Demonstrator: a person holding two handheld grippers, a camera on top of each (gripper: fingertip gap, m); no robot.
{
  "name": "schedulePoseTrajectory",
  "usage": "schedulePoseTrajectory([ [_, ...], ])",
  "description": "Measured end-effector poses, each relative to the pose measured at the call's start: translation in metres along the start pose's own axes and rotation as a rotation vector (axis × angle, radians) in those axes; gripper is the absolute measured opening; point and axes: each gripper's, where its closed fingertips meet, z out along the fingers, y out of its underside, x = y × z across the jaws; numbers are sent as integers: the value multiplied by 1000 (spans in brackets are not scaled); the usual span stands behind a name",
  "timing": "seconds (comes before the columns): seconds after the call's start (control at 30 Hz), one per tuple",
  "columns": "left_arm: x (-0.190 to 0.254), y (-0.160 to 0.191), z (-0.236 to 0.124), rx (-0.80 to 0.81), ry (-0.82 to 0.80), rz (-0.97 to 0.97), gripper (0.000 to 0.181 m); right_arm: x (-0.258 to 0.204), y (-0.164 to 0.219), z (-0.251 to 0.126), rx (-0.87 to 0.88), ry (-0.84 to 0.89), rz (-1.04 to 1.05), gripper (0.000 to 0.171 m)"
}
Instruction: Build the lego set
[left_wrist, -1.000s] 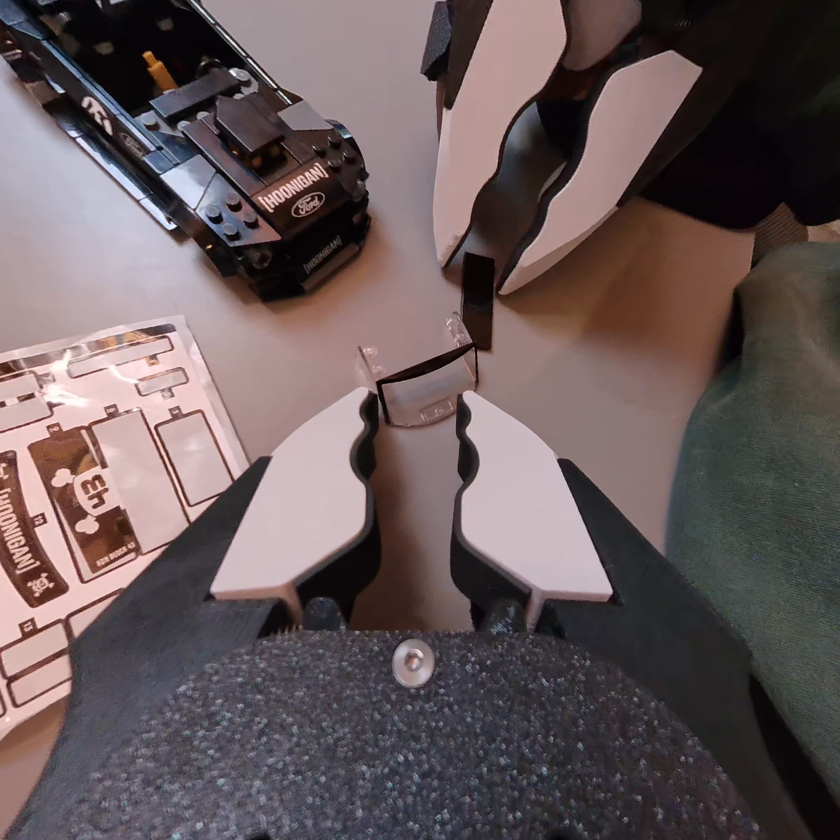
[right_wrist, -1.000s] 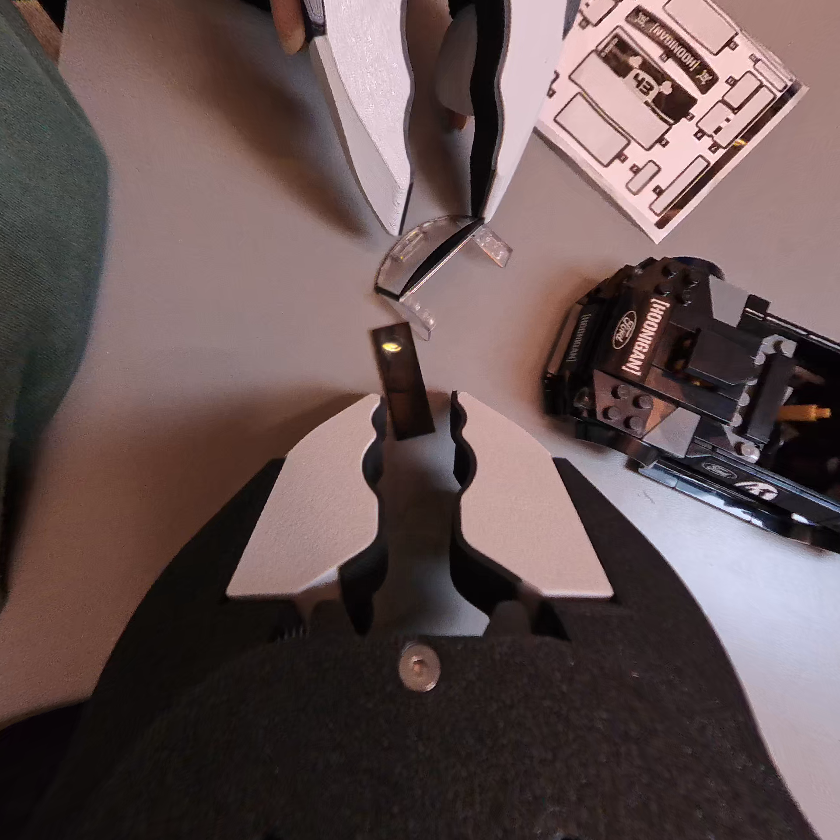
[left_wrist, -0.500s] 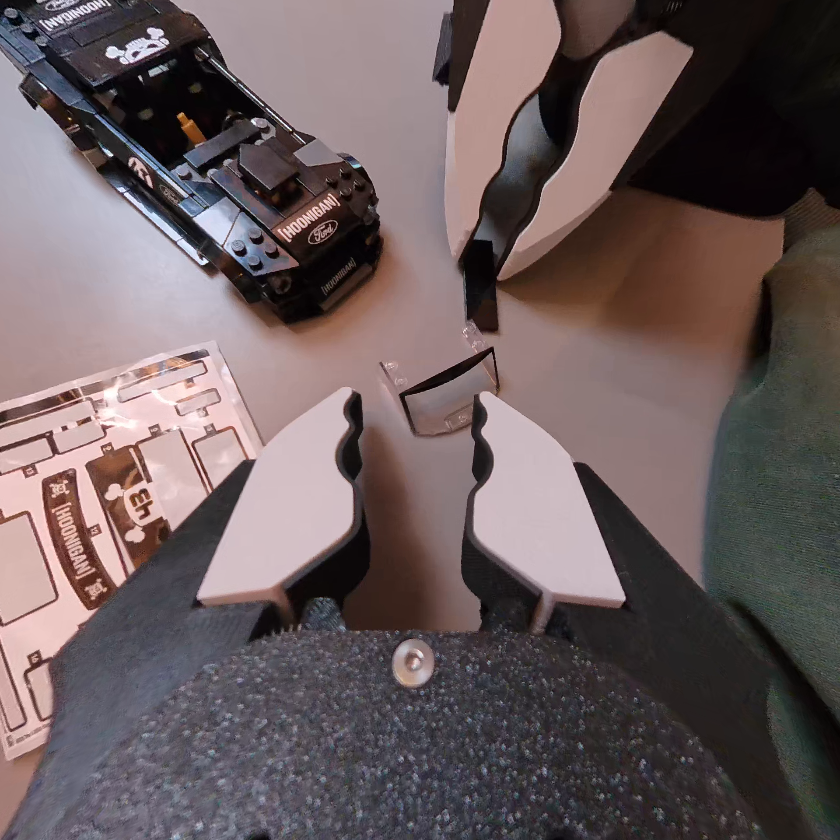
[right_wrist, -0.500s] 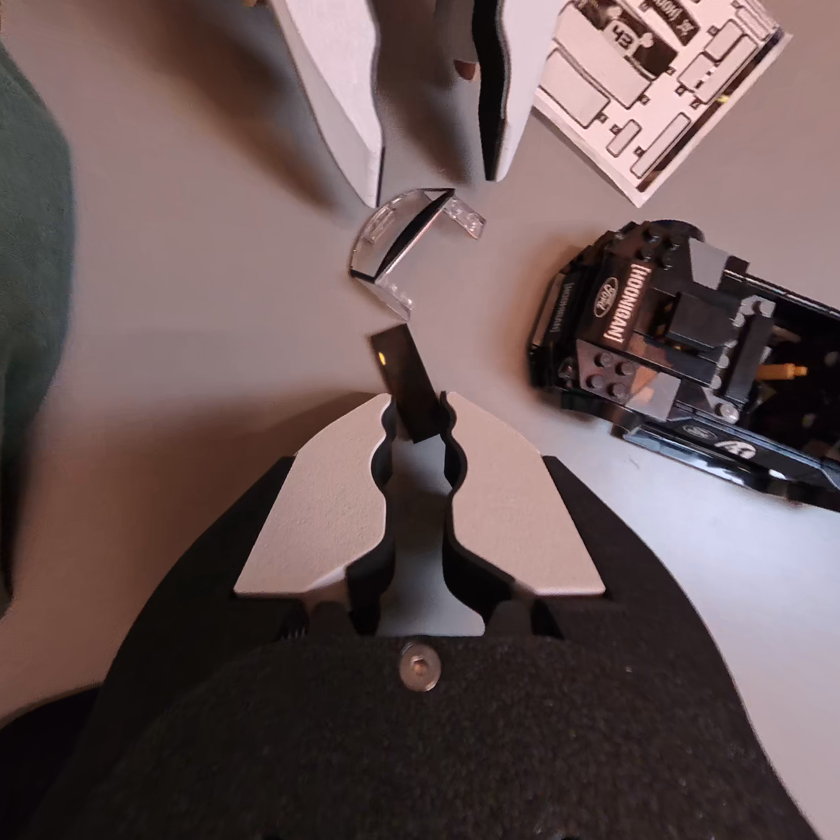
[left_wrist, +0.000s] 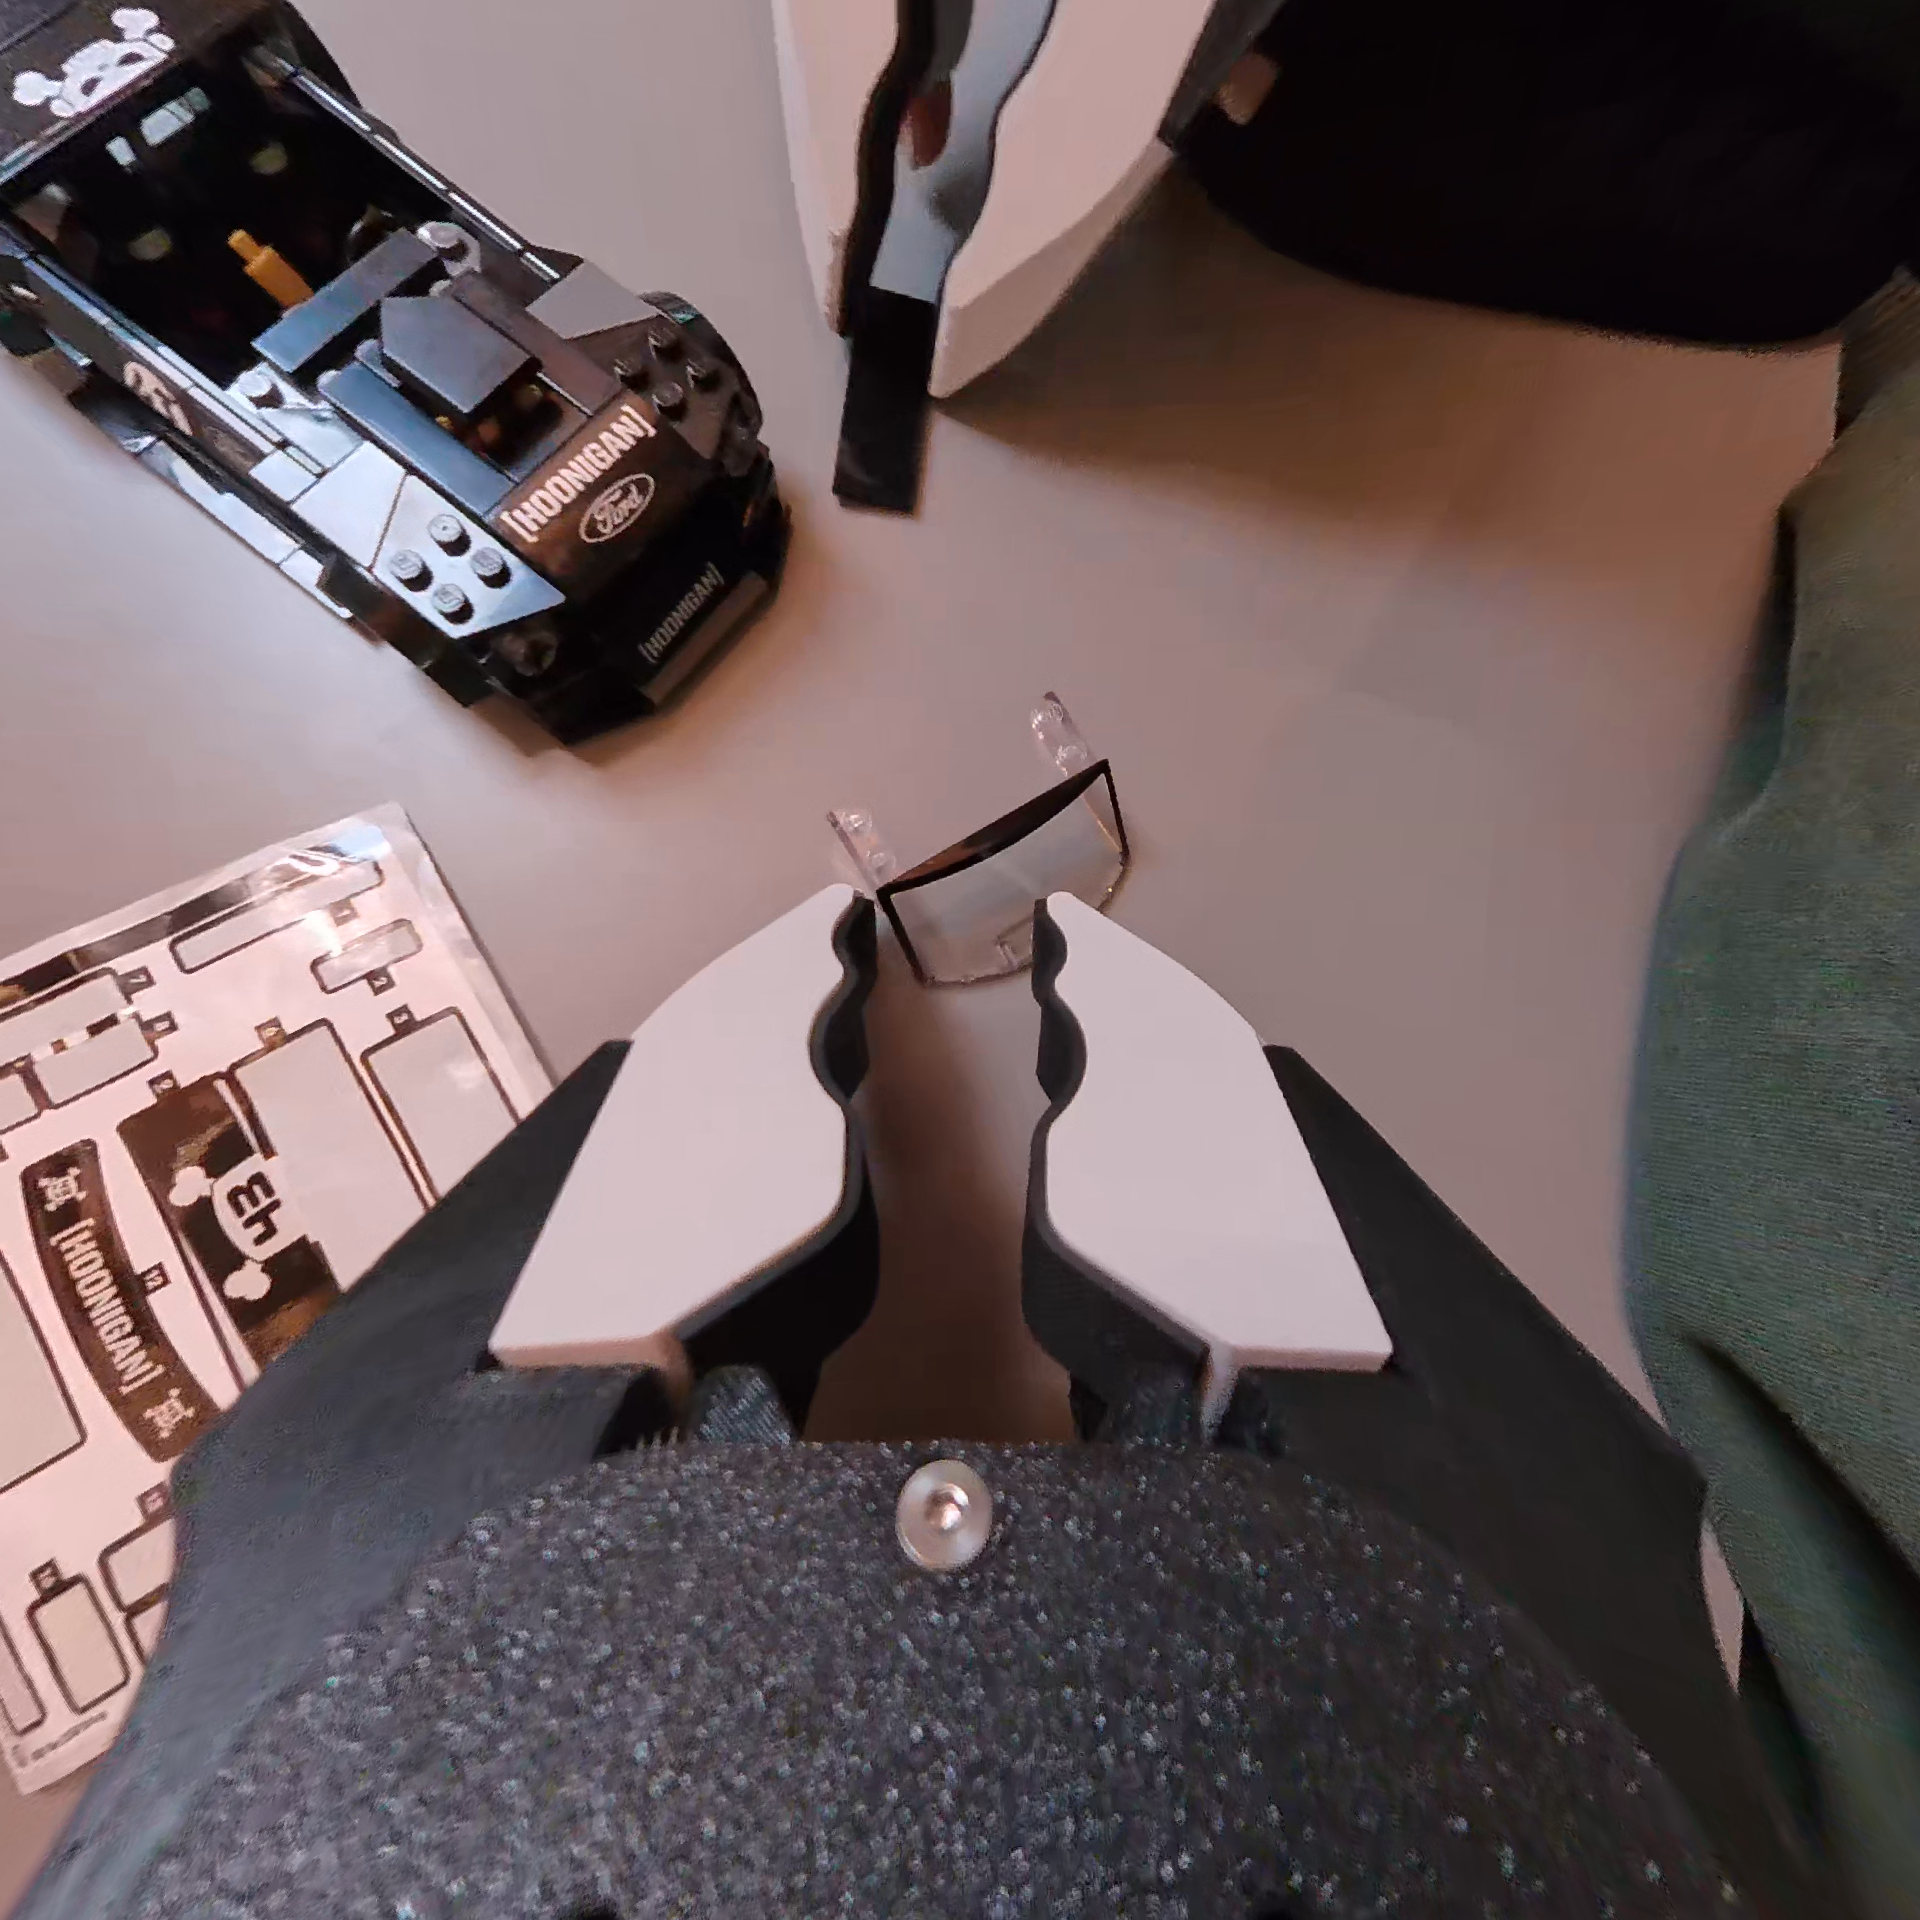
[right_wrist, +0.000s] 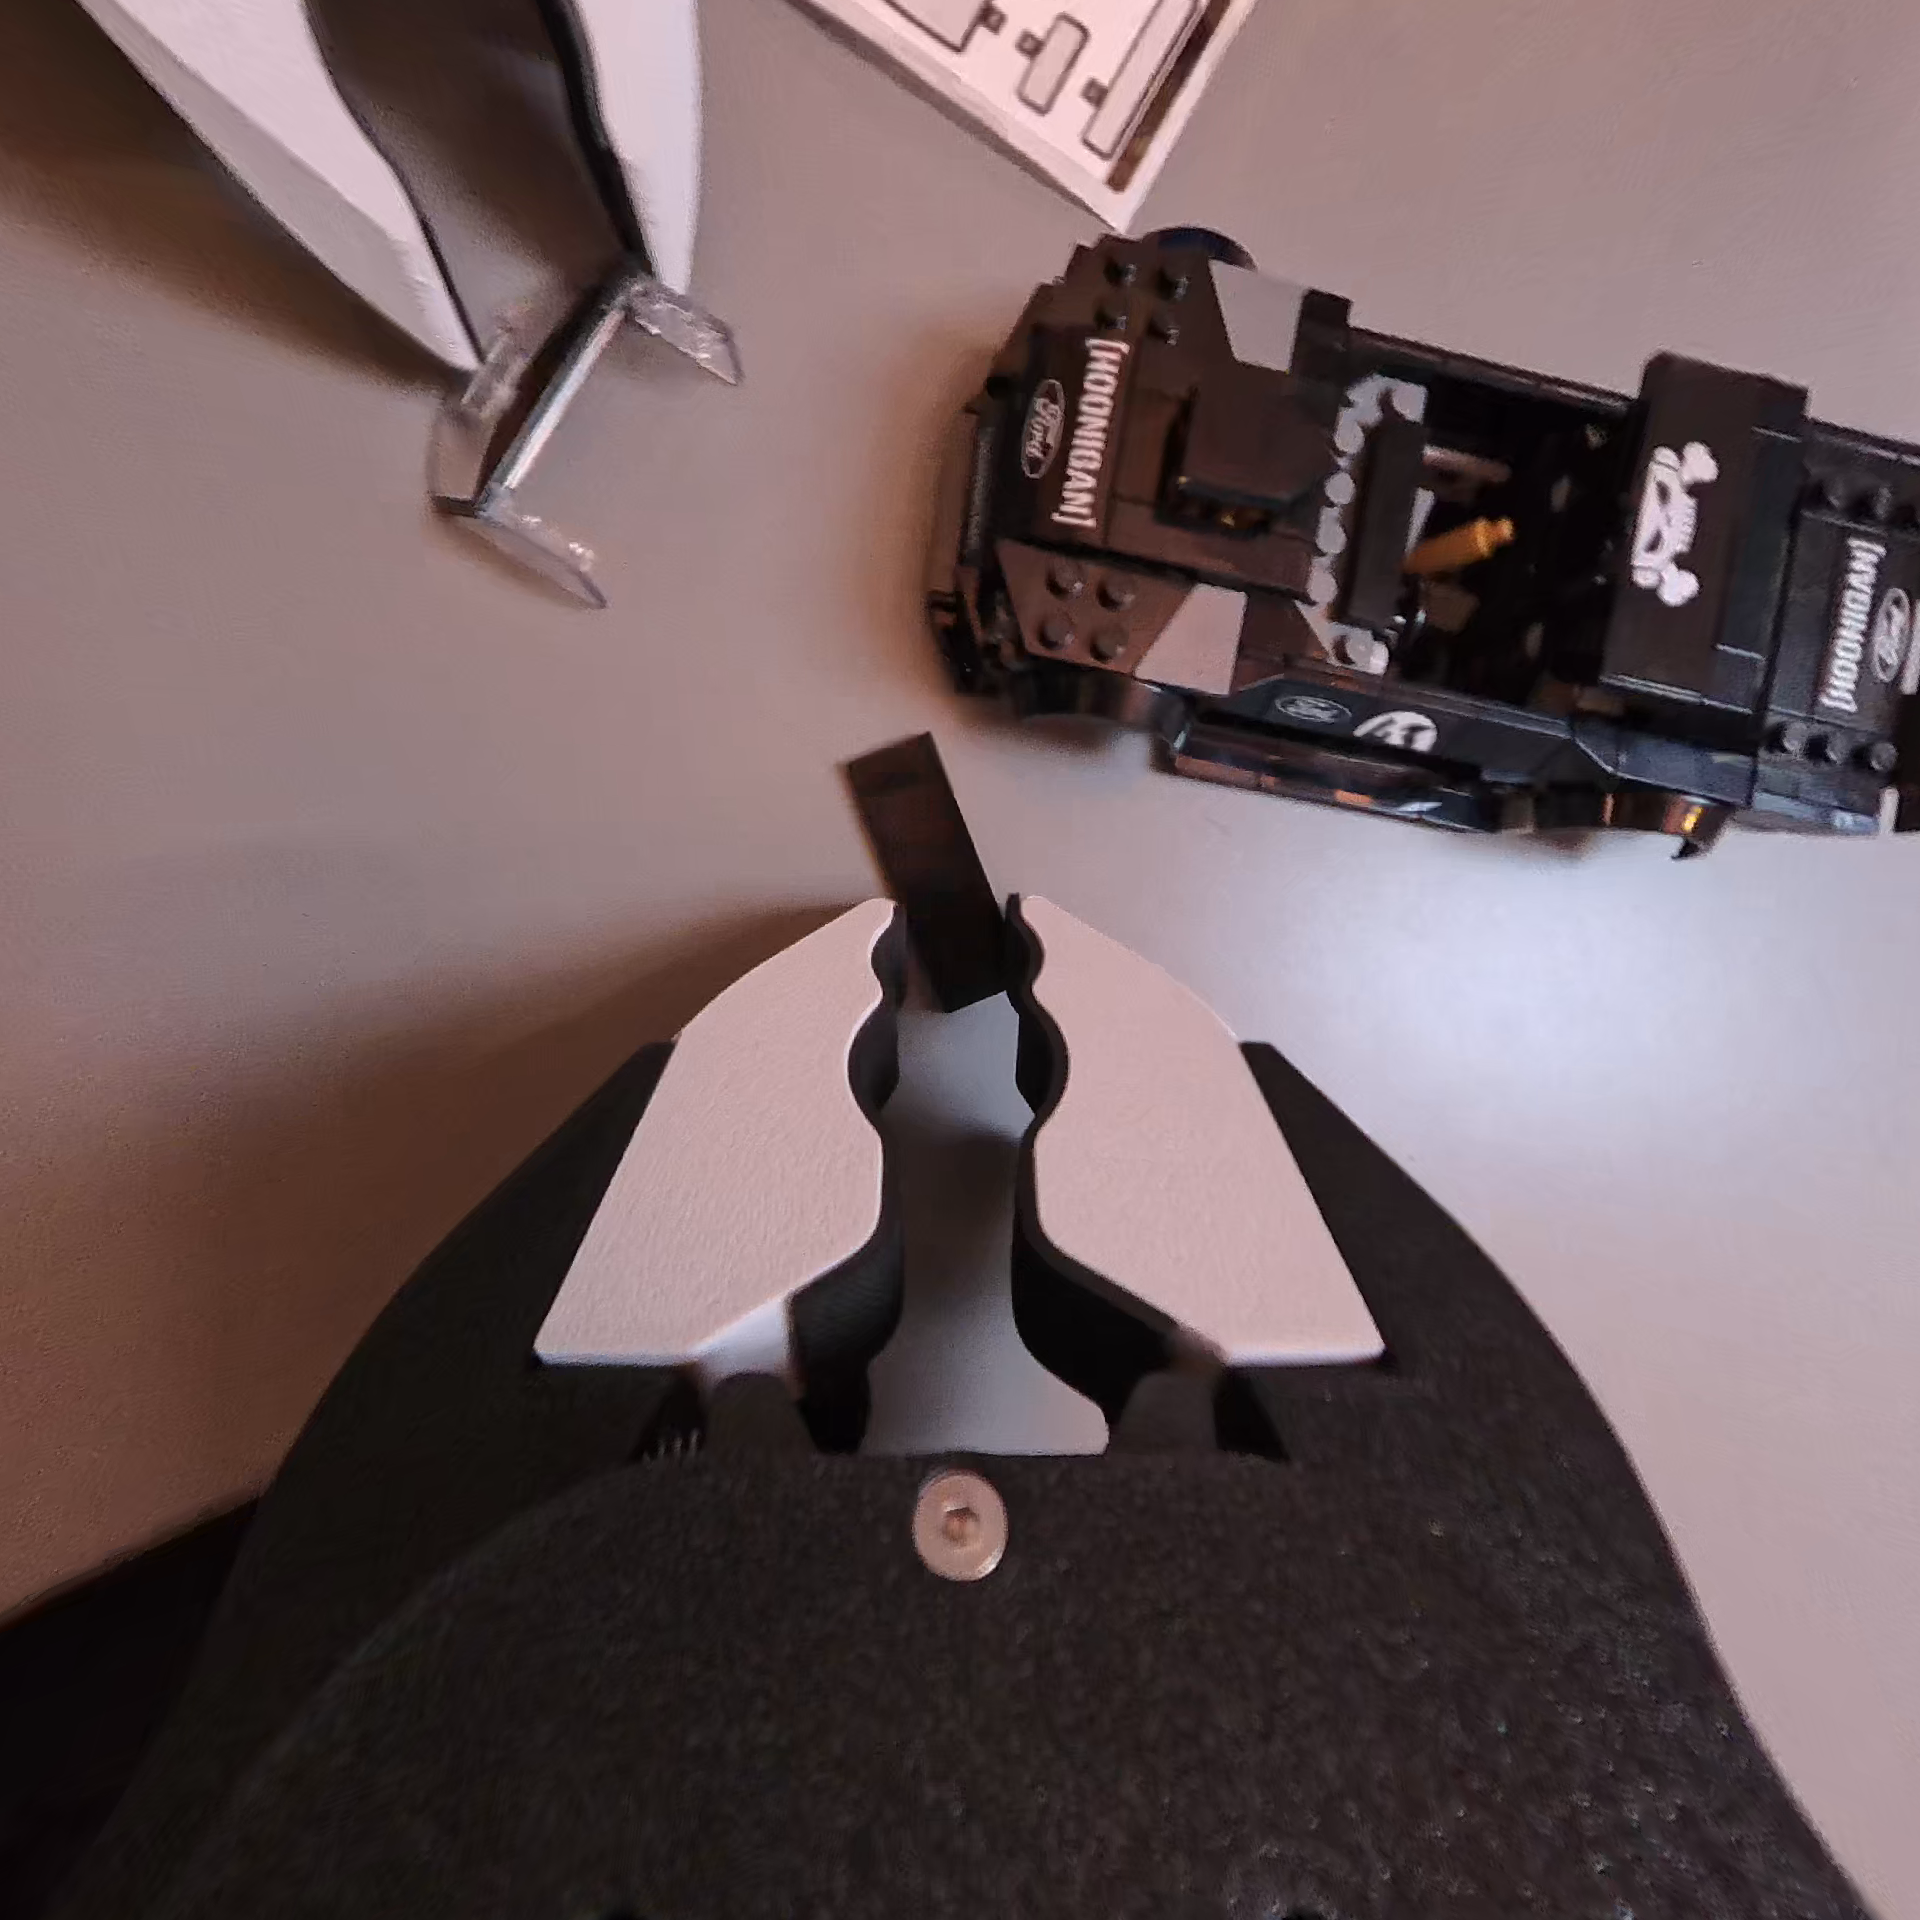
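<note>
Right gripper (right_wrist: 951, 914): closed on a flat black piece (right_wrist: 925, 862), lifted near the black lego car (right_wrist: 1403, 582). Left gripper (left_wrist: 951, 914): narrow around the clear windshield piece (left_wrist: 1003, 883) on the grey table (left_wrist: 1351, 675); real grip unclear. Sticker sheet (left_wrist: 208, 1091) beside.

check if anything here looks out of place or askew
Only the clear curved windscreen piece with the black border: it lies loose and skewed on the grey table, off the unfinished black lego car, between the left hand-held gripper fingers. Nothing looks spilled or damaged.
</note>
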Motion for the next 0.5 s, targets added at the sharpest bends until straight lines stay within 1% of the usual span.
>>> schedulePoseTrajectory([
  [0.07,0,0,0,2,7,-5,28,7,5,-3,-10,30,20,18],
  [0.17,0,-1,-1,8,10,-17,26,12,-3,-12,34,67,34,28],
  [0.23,-1,-1,-1,8,9,-23,26,-1,-26,-20,124,24,21,28],
  [0.3,-1,-1,-1,7,8,-28,25,-30,-55,-22,213,-71,-14,28],
  [0.33,-2,-1,-1,7,6,-31,25,-44,-67,-19,234,-107,-20,27],
  [0.4,-2,0,-1,5,5,-37,25,-62,-83,-3,219,-133,22,27],
  [0.5,-2,0,-2,1,0,-40,25,-78,-89,19,164,-180,123,27],
])
